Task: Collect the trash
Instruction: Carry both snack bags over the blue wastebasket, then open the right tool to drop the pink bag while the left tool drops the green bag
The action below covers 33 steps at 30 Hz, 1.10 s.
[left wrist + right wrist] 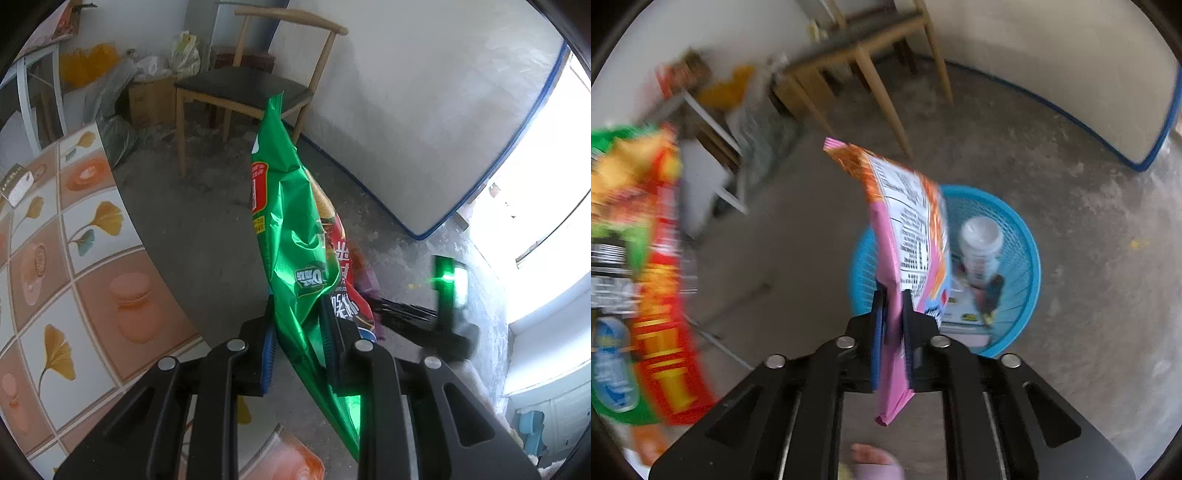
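left gripper [299, 332] jaws pinch shiny green crinkly chip bag [291, 236], off the floor | right gripper [894, 325] jaws pinch pink and orange snack wrapper [905, 229] above round blue plastic basket [1027, 236] | both bags light, floppy, slippery; best held near an edge
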### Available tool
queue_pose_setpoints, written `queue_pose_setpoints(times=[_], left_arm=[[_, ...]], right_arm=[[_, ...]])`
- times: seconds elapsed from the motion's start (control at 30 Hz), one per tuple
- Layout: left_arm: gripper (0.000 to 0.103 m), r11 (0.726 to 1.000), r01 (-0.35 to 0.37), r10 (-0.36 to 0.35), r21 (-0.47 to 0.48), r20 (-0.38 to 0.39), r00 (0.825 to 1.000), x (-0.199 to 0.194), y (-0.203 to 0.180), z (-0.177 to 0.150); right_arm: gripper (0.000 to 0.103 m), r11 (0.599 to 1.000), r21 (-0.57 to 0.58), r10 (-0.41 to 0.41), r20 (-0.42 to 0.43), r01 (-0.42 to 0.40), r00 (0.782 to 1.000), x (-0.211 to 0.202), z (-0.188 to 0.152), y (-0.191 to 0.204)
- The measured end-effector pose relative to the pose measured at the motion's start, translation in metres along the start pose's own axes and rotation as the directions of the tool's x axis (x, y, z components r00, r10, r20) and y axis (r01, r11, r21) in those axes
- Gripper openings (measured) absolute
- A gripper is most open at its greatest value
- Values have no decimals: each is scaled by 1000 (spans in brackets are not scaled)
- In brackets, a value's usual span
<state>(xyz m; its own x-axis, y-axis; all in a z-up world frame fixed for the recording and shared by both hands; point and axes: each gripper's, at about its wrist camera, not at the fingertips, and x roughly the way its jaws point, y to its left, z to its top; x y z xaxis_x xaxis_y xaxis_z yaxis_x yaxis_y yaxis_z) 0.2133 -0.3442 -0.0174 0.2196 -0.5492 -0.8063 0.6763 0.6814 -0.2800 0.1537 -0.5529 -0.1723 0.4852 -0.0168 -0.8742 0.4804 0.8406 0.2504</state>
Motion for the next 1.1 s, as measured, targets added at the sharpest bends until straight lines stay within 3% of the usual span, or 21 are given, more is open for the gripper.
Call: queue_pose_setpoints(times=[0.07, 0.2, 0.5, 0.67, 0.8, 0.9, 0.97, 1.1], left_arm=[[21, 1000, -2, 2, -6, -15, 1000, 8, 2, 1], [21, 1000, -6, 5, -12, -42, 999, 23, 3, 6], [22, 999, 21, -25, -40, -114, 993, 58, -7, 23], [22, 986, 73, -101, -152, -188, 977, 91, -8, 42], [22, 948, 97, -188, -305, -287, 939, 141, -11, 55], [22, 905, 75, -234, -418, -344, 909, 186, -10, 57], [26, 880, 72, -268, -470, -367, 891, 218, -11, 54], [41, 869, 5, -258, -495, -445, 858, 256, -6, 41]], right_arm=[[44, 999, 7, -44, -7, 44, 999, 9, -3, -5], [58, 998, 59, -21, 22, 20, 1000, 3, -12, -18], [60, 968, 242, 34, 145, -68, 989, -40, -49, -63], [60, 928, 359, 45, 158, -100, 986, -51, -80, -93], [60, 905, 412, 46, 155, -107, 987, -57, -94, -105], [60, 890, 441, 48, 160, -115, 986, -59, -100, -112], [60, 884, 453, 47, 164, -117, 985, -61, -102, -114], [60, 877, 464, 49, 170, -124, 984, -65, -106, -120]])
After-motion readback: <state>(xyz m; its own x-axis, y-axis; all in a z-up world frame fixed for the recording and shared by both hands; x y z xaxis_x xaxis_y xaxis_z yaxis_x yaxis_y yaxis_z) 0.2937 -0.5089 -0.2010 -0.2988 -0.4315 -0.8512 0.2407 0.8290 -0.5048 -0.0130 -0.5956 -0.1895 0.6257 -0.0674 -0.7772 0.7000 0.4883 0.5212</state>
